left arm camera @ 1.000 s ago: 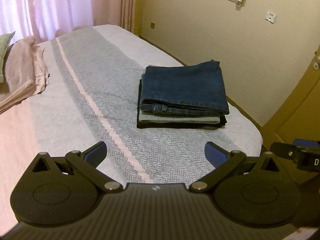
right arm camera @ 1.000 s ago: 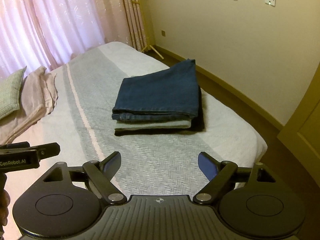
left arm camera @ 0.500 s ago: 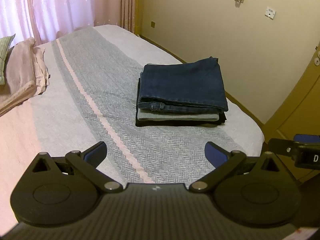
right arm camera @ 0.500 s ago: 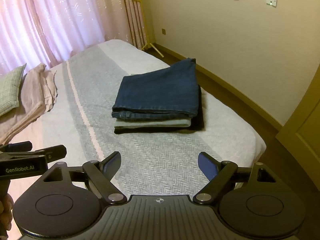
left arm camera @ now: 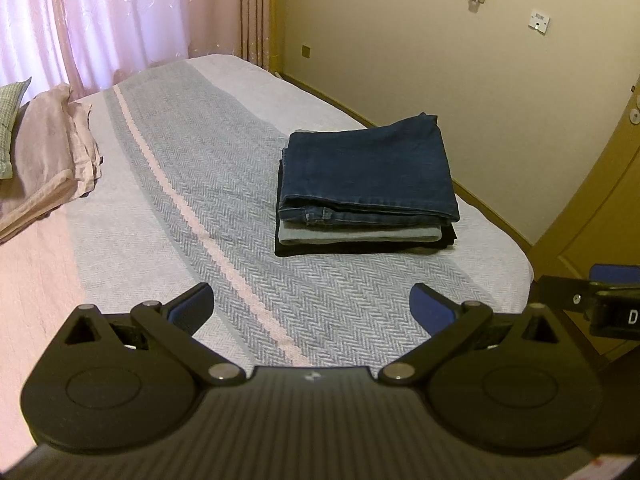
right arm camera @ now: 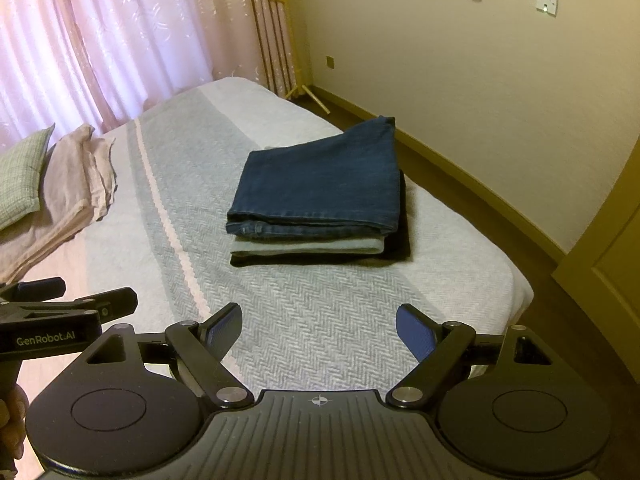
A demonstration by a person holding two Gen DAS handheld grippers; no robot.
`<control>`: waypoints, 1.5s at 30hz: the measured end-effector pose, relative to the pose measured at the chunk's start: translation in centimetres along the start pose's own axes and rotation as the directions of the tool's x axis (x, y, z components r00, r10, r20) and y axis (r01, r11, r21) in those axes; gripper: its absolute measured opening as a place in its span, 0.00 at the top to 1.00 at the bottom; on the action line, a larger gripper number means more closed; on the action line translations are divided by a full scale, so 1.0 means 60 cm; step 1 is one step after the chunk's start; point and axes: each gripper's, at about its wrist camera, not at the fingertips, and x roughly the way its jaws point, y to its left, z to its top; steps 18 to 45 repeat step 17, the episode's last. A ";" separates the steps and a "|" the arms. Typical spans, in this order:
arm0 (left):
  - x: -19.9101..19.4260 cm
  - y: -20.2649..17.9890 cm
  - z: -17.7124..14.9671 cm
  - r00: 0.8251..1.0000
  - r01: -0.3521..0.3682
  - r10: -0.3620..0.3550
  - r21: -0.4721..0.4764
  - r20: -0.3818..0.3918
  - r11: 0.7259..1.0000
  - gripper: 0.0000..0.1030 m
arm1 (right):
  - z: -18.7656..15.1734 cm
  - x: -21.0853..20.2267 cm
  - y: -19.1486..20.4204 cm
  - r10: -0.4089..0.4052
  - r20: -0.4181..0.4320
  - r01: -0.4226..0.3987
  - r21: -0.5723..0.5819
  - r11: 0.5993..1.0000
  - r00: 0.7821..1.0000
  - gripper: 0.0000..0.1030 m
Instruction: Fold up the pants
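While angled down over bed (left arm camera: 320, 312), left gripper (left arm camera: 312, 304) and right gripper (right arm camera: 318, 332) gaping wide, empty, short of folded pants stack (right arm camera: 316, 200).

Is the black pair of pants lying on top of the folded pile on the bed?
No, the dark blue jeans are on top; the black pants lie at the bottom.
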 end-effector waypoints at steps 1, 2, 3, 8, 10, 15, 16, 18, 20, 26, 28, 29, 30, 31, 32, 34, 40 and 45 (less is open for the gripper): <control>0.000 0.000 0.000 1.000 0.001 -0.001 0.002 -0.001 1.000 0.01 | 0.000 0.001 -0.001 0.000 0.000 0.000 0.000 1.000 1.000 0.21; 0.001 -0.001 0.001 1.000 -0.001 0.001 0.002 -0.002 1.000 0.01 | 0.001 0.001 -0.002 0.000 0.000 0.000 0.001 1.000 1.000 0.21; 0.001 -0.001 0.002 1.000 -0.002 0.002 0.001 -0.001 1.000 0.01 | 0.001 0.001 -0.004 0.000 0.000 0.000 0.002 1.000 1.000 0.21; 0.002 -0.005 0.002 1.000 -0.004 0.004 0.006 -0.003 1.000 0.01 | 0.005 0.005 -0.010 0.001 -0.001 -0.001 0.005 1.000 1.000 0.21; 0.002 -0.005 0.002 1.000 -0.005 0.005 0.009 -0.003 1.000 0.01 | 0.006 0.006 -0.012 0.002 -0.001 -0.002 0.005 1.000 1.000 0.21; 0.004 -0.007 0.004 1.000 0.000 0.000 0.005 -0.003 1.000 0.01 | 0.007 0.008 -0.013 0.004 -0.003 -0.004 0.008 1.000 1.000 0.21; 0.003 -0.008 0.004 1.000 -0.001 0.001 0.002 0.001 1.000 0.01 | 0.008 0.009 -0.014 0.005 -0.005 -0.005 0.009 1.000 1.000 0.21; 0.002 -0.008 0.004 1.000 -0.004 0.004 0.000 0.011 1.000 0.01 | 0.007 0.008 -0.013 0.003 -0.003 -0.003 0.006 1.000 1.000 0.21; 0.002 -0.008 0.004 1.000 -0.004 0.004 0.000 0.011 1.000 0.01 | 0.007 0.008 -0.013 0.003 -0.003 -0.003 0.006 1.000 1.000 0.21; 0.002 -0.008 0.004 1.000 -0.004 0.004 0.000 0.011 1.000 0.01 | 0.007 0.008 -0.013 0.003 -0.003 -0.003 0.006 1.000 1.000 0.21; 0.002 -0.008 0.004 1.000 -0.004 0.004 0.000 0.011 1.000 0.01 | 0.007 0.008 -0.013 0.003 -0.003 -0.003 0.006 1.000 1.000 0.21; 0.002 -0.008 0.004 1.000 -0.004 0.004 0.000 0.011 1.000 0.01 | 0.007 0.008 -0.013 0.003 -0.003 -0.003 0.006 1.000 1.000 0.21; 0.002 -0.008 0.004 1.000 -0.004 0.004 0.000 0.011 1.000 0.01 | 0.007 0.008 -0.013 0.003 -0.003 -0.003 0.006 1.000 1.000 0.21; 0.002 -0.008 0.004 1.000 -0.004 0.004 0.000 0.011 1.000 0.01 | 0.007 0.008 -0.013 0.003 -0.003 -0.003 0.006 1.000 1.000 0.21; 0.002 -0.008 0.004 1.000 -0.004 0.004 0.000 0.011 1.000 0.01 | 0.007 0.008 -0.013 0.003 -0.003 -0.003 0.006 1.000 1.000 0.21; 0.002 -0.008 0.004 1.000 -0.004 0.004 0.000 0.011 1.000 0.01 | 0.007 0.008 -0.013 0.003 -0.003 -0.003 0.006 1.000 1.000 0.21; 0.002 -0.008 0.004 1.000 -0.004 0.004 0.000 0.011 1.000 0.01 | 0.007 0.008 -0.013 0.003 -0.003 -0.003 0.006 1.000 1.000 0.21; 0.002 -0.008 0.004 1.000 -0.004 0.004 0.000 0.011 1.000 0.01 | 0.007 0.008 -0.013 0.003 -0.003 -0.003 0.006 1.000 1.000 0.21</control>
